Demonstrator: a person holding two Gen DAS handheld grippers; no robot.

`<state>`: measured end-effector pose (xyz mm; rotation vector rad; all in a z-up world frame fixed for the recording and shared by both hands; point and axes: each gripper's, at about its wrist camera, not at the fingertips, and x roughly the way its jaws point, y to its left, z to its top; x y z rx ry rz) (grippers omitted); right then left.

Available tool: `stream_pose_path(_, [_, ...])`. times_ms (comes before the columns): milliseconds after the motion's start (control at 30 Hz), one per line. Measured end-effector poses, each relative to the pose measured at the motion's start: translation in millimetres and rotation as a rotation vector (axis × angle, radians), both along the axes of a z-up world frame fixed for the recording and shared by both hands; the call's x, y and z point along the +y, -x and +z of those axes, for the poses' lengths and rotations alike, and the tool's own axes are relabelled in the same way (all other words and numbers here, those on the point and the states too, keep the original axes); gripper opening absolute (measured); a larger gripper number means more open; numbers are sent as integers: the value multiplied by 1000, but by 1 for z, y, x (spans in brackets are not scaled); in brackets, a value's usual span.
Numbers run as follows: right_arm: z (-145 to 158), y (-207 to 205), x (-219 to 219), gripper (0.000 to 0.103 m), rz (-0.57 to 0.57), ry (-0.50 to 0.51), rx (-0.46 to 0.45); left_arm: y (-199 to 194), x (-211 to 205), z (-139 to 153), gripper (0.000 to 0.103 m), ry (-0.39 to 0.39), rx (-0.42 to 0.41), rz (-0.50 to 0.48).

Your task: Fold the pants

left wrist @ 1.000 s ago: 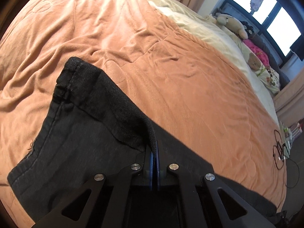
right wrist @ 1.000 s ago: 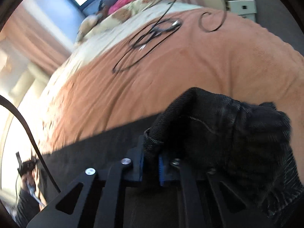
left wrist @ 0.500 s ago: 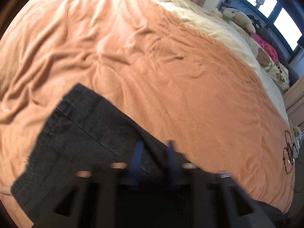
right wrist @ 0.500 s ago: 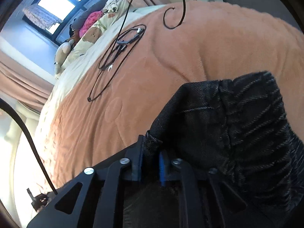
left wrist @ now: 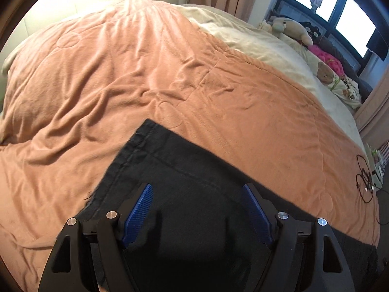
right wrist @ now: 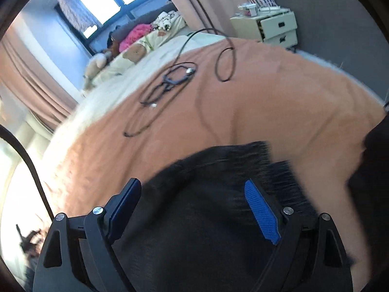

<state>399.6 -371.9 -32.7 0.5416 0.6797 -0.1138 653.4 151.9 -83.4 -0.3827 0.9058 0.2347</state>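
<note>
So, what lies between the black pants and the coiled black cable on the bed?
Only bare orange blanket. The right wrist view shows it, between the pants and the cable.

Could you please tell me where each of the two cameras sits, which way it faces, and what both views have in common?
Left wrist: it sits on the left gripper, looking forward and down over the black pants on the orange blanket; its two blue-padded fingers show, the jaws opening with nothing pinched between them.
Right wrist: it sits on the right gripper, looking across the bed toward black cables and a bedside drawer unit; its jaws are opening above the pants.
Shared: pants, blanket, window, stuffed toys.
</note>
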Motion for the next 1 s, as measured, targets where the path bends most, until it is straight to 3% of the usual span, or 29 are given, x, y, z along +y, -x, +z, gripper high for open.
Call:
stream_pose_path(267, [-6,14,-5,87,48,195,128,50,19,-5,78,-5,26,24])
stream_pose_path(500, [-11,-3,6,83,106,307,199,89,34,-25,78,12,66,52])
stream_pose_path(533, [-15,-8,6,64,120,308,206,93,35,-27,78,15,69,56])
stream_pose_path(567, [-17,-12,5,32,131,309,221,97,37,-29,78,17,73,61])
stream_pose_path(633, [-23,-19,0,8,91,346,264,106,42,-33,78,17,80,77])
stream_pose_path(867, [-31,-24,-10,8,10,311,329,128,56,-42,78,34,95,110])
stream_pose_path(900, [-32,-24,-9,13,-6,328,345,130,58,-42,78,38,96,113])
stream_pose_path(967, [-28,-21,-11,42,-41,360,369,136,63,-43,78,56,92,122])
stream_pose_path(1000, [-24,-18,-11,47,-45,356,362,138,64,-42,78,63,87,122])
